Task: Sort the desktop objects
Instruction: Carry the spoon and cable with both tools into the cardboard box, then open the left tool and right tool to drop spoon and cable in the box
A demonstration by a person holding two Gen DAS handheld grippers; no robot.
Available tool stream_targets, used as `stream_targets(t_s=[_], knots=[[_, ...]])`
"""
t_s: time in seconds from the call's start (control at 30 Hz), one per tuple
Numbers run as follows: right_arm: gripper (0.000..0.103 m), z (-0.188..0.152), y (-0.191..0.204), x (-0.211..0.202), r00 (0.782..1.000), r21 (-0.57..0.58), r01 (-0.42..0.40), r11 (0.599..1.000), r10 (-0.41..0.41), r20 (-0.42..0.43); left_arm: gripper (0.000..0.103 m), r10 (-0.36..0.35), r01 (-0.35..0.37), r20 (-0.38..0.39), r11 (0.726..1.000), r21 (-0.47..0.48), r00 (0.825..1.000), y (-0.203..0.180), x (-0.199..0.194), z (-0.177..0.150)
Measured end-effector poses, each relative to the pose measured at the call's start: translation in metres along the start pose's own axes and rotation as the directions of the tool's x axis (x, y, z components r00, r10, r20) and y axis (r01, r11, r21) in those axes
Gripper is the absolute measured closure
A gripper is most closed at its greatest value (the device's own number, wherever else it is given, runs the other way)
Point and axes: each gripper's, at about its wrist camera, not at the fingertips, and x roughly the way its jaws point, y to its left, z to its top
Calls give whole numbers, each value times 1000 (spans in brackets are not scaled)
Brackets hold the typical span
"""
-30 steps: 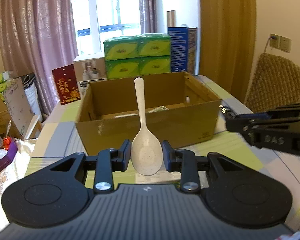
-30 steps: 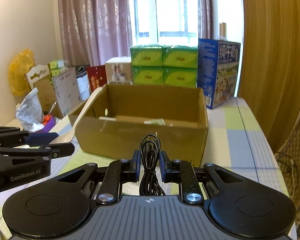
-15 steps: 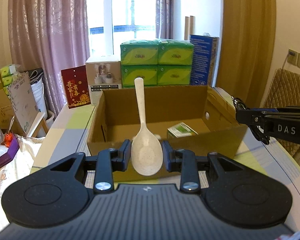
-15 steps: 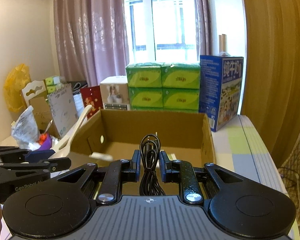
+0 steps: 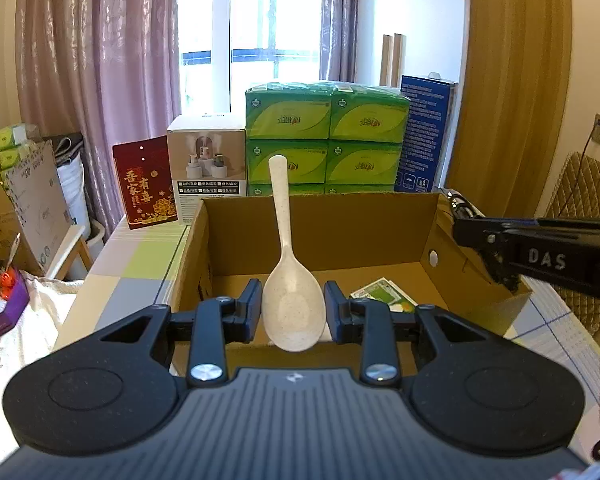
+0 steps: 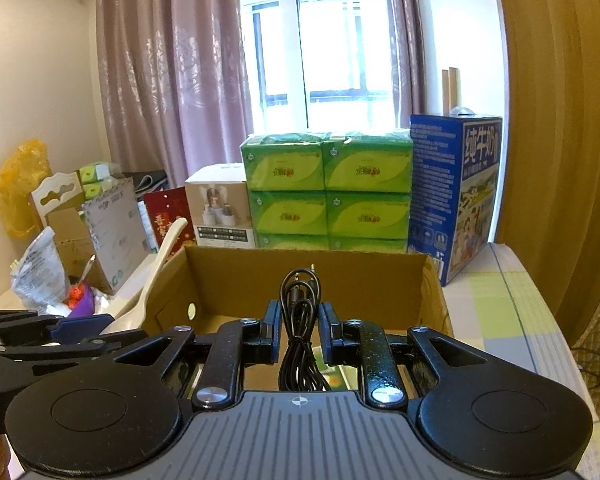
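The left gripper (image 5: 293, 310) clamps a cream, faintly speckled plastic rice spoon (image 5: 290, 280) by its oval bowl; both black finger pads press the bowl's edges, and the slim handle points up to 12 o'clock in the left wrist view. The spoon sits over the near wall of an open corrugated cardboard box (image 5: 320, 228), which has a plain brown interior and a round hole in its right wall. A small green-and-white printed carton (image 5: 382, 294) lies flat on the box floor at 3 o'clock from the spoon bowl. The right gripper (image 6: 299, 330) is closed on a bundled black cable (image 6: 299, 320); the glossy loops stand above the blue-faced pads and the loose strands hang below, with a metal plug tip showing at the top of the bundle. This bundle is held above the box's near edge, over its interior. In the right wrist view the spoon appears at 9 o'clock, leaning over the box's left wall. Behind the box, at 12 o'clock, stands a stack of green film-wrapped tissue packs (image 6: 326, 192), flanked by a white product box (image 6: 220, 204) on one side and a tall blue milk carton case (image 6: 454, 196) on the other. The box rests on a table covered with a checked cloth (image 6: 496, 312) in pale green, grey and white
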Motion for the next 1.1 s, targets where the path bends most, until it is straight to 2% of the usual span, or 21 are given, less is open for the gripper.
stream_targets(t_s=[0.23, 0.53, 0.77, 1.1], knots=[[87, 8, 0, 24, 1000, 18, -1, 1000, 1, 4, 75, -17, 17, -2, 999, -31, 1000, 6, 23, 13], [87, 2, -14, 46, 999, 100, -7, 995, 11, -41, 75, -47, 44, -35, 996, -77, 998, 20, 47, 11], [87, -2, -16, 55, 998, 118, -8, 993, 14, -54, 75, -108, 99, -65, 987, -127, 992, 23, 64, 6], [87, -3, -17, 58, 998, 141, -20, 990, 29, -61, 75, -100, 92, -49, 985, -144, 994, 29, 59, 4]])
